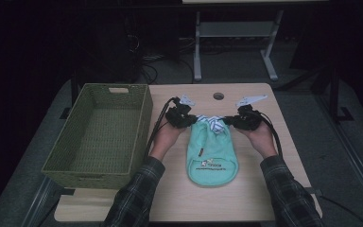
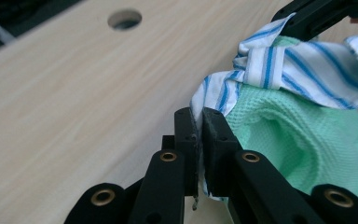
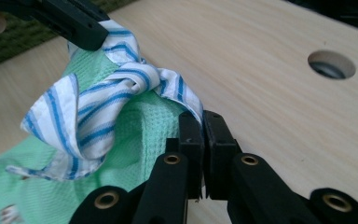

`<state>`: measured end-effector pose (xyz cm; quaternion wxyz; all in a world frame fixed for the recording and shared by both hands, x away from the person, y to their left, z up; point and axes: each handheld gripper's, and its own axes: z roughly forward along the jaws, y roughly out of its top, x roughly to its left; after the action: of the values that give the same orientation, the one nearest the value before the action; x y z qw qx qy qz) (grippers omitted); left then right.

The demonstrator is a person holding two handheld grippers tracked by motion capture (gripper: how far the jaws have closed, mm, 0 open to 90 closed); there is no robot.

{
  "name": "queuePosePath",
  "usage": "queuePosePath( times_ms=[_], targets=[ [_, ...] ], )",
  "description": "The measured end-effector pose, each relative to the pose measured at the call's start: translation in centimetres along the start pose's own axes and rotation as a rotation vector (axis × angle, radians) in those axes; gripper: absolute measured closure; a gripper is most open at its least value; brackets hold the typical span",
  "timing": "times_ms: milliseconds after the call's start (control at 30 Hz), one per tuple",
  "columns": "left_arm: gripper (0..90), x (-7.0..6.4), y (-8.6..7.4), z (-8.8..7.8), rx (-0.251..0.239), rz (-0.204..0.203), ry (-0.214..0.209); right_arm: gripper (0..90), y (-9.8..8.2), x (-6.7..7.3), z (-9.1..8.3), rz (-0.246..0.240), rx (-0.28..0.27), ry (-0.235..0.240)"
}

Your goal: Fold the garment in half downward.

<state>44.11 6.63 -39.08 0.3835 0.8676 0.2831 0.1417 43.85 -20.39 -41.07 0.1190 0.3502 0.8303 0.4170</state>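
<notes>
Bib: mint, with striped blue-white trim, lay mid-desk right of my basket; top edge lifted.
Left tool: I had it clamped on trim's left corner.
Right tool: I had it clamped on trim's right corner.
Hole: just beyond bib.

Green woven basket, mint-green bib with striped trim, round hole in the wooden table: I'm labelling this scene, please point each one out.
Green woven basket [image 1: 137, 124], high view, on its right wall.
Mint-green bib with striped trim [image 1: 212, 153], high view, on the middle of its green cloth.
Round hole in the wooden table [image 1: 218, 96], high view, on the hole's middle.
</notes>
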Motion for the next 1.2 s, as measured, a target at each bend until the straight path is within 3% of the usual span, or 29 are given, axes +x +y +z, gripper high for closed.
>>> queuePosePath(
  times_ms=[200, 367, 467, 600, 733, 1000, 1100, 1200],
  targets=[
    [84.9, -1.5, 0.4, -2.4, -0.058, 0.041, 0.004, 87.1, 0.6, 1.5, -2.4, -0.067, -0.063, -0.022],
    [84.9, -3.1, 0.1, -3.9, -0.099, 0.107, 0.036, 87.2, 0.0, 3.2, -3.8, -0.118, -0.108, -0.046],
    [84.9, -3.2, 0.3, -4.3, -0.114, 0.118, 0.050, 87.2, -0.2, 3.8, -4.1, -0.143, -0.120, -0.058],
    [84.9, -3.2, 0.8, -5.0, -0.146, 0.129, 0.071, 87.1, 0.9, 4.0, -4.9, -0.143, -0.159, -0.074],
    [84.7, -4.0, -0.4, -4.6, -0.135, 0.172, 0.060, 87.1, 0.5, 4.4, -4.4, -0.174, -0.133, -0.092],
    [84.5, -6.0, -3.7, -3.6, -0.121, 0.212, 0.027, 86.8, -3.5, 6.1, -2.7, -0.169, -0.102, -0.088],
    [84.5, -6.0, -4.0, -3.8, -0.129, 0.229, 0.033, 86.7, -4.1, 6.5, -2.7, -0.168, -0.105, -0.086],
    [84.5, -5.8, -3.5, -4.4, -0.168, 0.236, 0.050, 86.7, -3.8, 6.7, -3.0, -0.179, -0.130, -0.100]
  ],
)
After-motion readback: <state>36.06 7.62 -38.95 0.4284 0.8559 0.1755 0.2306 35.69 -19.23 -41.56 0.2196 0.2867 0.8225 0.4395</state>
